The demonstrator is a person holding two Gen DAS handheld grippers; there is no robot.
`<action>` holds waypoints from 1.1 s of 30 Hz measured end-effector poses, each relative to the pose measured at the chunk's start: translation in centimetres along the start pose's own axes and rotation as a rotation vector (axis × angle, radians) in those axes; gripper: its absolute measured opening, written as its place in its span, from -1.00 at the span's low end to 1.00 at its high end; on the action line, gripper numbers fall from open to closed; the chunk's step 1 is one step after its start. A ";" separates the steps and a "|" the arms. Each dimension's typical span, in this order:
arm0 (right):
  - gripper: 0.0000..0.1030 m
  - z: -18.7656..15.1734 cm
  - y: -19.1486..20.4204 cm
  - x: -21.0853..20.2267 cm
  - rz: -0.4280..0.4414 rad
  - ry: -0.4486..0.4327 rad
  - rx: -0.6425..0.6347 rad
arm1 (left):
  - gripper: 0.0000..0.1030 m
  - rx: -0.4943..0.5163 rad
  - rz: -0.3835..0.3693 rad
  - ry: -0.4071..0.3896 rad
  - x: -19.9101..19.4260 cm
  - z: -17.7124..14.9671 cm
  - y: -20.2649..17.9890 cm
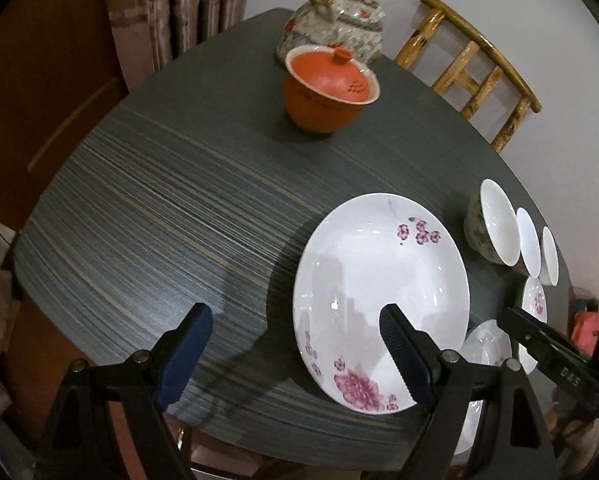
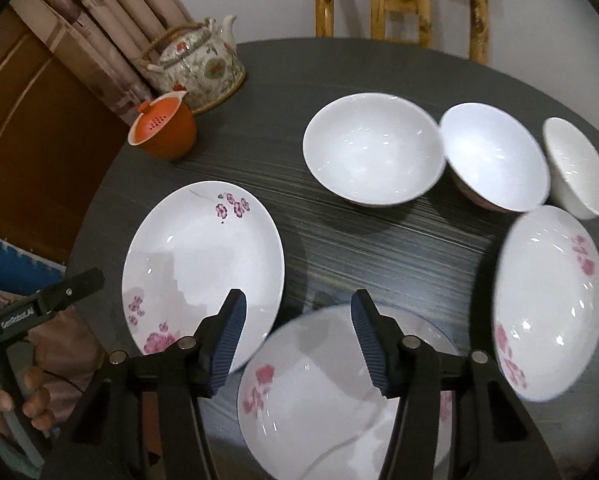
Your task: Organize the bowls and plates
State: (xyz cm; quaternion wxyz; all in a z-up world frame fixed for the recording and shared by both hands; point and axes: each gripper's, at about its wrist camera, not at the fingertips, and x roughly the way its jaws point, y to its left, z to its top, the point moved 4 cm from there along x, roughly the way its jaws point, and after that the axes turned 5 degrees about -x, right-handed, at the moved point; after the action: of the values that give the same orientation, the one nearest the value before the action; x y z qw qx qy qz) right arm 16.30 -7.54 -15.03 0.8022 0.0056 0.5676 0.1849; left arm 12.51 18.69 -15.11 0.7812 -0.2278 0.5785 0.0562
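Note:
Three white plates with pink flowers lie on the dark striped table [image 2: 379, 248]: a left plate [image 2: 203, 264], a near plate [image 2: 331, 400] and a right plate [image 2: 547, 304]. Behind them stand three white bowls in a row: a large bowl [image 2: 373, 148], a middle bowl [image 2: 495, 156] and a small bowl [image 2: 579, 168]. My right gripper [image 2: 299, 312] hangs open above the far rim of the near plate, nothing between its pads. My left gripper [image 1: 295, 320] is open over the left plate [image 1: 379, 296]; one finger is over the plate, the other over bare table.
A patterned teapot [image 2: 199, 64] and an orange lidded cup [image 2: 163, 128] stand at the back left. A bamboo chair [image 2: 399, 0] is behind the table. A person's hand [image 2: 19, 396] holds the left tool at the table's left edge. A curtain and wooden cabinet are at far left.

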 end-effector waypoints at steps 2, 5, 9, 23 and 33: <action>0.00 0.7 0.0 1.1 0.004 0.026 0.001 | 0.70 -0.008 -0.007 0.017 0.5 0.2 0.3; -0.01 1.2 0.0 2.4 0.005 0.052 0.003 | 0.70 -0.019 -0.010 0.035 1.2 0.2 0.6; -0.12 1.5 -0.1 3.8 0.017 0.080 0.018 | 0.61 -0.023 -0.011 0.058 2.0 0.4 0.8; -0.75 1.8 0.5 6.2 0.029 0.126 0.004 | -0.27 0.005 0.018 0.104 4.7 0.5 0.9; -0.84 1.5 1.7 6.4 -0.014 0.119 -0.029 | -0.56 0.090 0.012 0.092 5.2 1.1 -0.3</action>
State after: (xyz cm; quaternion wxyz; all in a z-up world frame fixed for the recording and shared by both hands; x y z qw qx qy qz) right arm 19.00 -3.67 -19.94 0.7685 -0.0212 0.6114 0.1874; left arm 15.29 18.00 -19.66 0.7628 -0.1914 0.6171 0.0244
